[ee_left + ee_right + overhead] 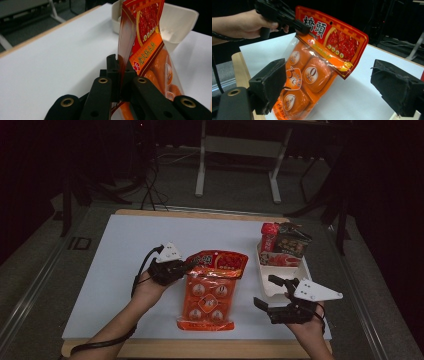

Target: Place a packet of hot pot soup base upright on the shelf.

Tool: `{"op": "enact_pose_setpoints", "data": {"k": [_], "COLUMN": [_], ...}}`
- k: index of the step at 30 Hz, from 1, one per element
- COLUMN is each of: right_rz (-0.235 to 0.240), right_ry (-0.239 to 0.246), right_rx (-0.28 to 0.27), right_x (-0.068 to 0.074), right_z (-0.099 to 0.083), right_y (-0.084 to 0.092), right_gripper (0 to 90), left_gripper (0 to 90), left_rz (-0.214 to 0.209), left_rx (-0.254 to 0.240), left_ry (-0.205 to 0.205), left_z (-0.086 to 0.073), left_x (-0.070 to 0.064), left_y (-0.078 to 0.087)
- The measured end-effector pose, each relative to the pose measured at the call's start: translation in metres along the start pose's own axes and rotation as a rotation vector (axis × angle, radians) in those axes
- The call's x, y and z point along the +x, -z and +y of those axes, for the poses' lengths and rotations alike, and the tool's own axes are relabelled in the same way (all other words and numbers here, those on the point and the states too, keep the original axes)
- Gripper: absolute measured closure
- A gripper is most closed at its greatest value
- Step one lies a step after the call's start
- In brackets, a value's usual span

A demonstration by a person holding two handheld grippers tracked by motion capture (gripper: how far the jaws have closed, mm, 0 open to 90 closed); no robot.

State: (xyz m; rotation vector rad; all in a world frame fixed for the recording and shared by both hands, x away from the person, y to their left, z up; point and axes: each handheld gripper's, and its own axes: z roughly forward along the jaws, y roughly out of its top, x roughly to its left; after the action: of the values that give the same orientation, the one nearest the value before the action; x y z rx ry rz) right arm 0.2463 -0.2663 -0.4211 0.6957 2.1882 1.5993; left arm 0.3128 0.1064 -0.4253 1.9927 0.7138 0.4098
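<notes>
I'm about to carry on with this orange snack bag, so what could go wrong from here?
1. The left gripper pinches only the thin top edge of the orange bag; the heavy pouches below could pull it out.
2. The white bin already holds packets, so the bag may not fit.
3. The right gripper stands open near the bin and could knock it.

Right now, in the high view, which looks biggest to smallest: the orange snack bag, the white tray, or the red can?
1. orange snack bag
2. white tray, though boxes hide part of it
3. red can, clearly smallest
</notes>
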Motion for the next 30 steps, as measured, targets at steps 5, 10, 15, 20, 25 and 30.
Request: {"op": "enact_pose_setpoints", "data": {"k": [5, 10, 15, 20, 25, 30], "right_rz": [-0.007, -0.016, 0.025, 0.115, 0.2, 0.267], "right_ry": [-0.005, -0.026, -0.038, -0.058, -0.063, -0.068], "right_rx": [0.004, 0.009, 0.008, 0.01, -0.024, -0.044], "right_x": [0.0, -0.004, -0.007, -0.012, -0.011, -0.009], "right_z": [0.001, 0.003, 0.007, 0.006, 0.006, 0.017], "right_y": [0.0, -0.002, -0.008, -0.015, -0.02, -0.018], "right_gripper": [14.7, 17.2, 22.6, 32.0, 58.1, 76.1], "left_gripper": [89.9, 90.0, 90.0, 90.0, 90.0, 90.0], "left_rz": [-0.055, -0.071, -0.119, -0.156, -0.175, -0.192], "left_rx": [-0.044, -0.064, -0.116, -0.163, -0.21, -0.257], "left_ry": [-0.059, -0.112, -0.19, -0.199, -0.205, -0.164], "left_z": [0.008, 0.013, 0.017, 0.023, 0.032, 0.038], "left_x": [-0.015, -0.03, -0.048, -0.059, -0.067, -0.065], "left_y": [0.013, 0.023, 0.034, 0.044, 0.051, 0.054]}}
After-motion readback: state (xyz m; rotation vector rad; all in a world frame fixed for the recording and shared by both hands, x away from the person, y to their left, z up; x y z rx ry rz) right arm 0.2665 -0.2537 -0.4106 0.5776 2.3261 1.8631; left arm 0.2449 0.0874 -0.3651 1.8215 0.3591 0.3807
